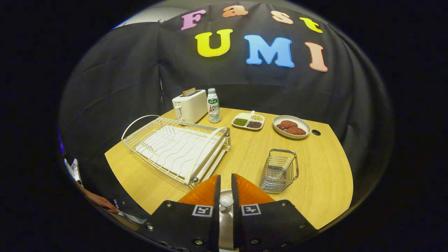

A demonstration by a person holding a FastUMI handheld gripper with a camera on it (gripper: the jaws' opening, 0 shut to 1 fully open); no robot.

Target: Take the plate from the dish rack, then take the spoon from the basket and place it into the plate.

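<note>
A spoon (226, 202) is pinched between the nearly closed fingers of the gripper (225, 185), over a plate (225, 224) below. The empty basket (280, 170) stands right; the rack (176, 147) lies left.

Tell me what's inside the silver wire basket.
Nothing shows inside the silver wire basket: its perforated floor looks bare, though wires screen the near corner. The gripper fingers flank a small white rounded piece.

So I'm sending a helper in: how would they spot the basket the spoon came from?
On the wooden table, look right of the big white dish rack. The basket is the small wire one just beyond the gripper, upright and boxy.
</note>
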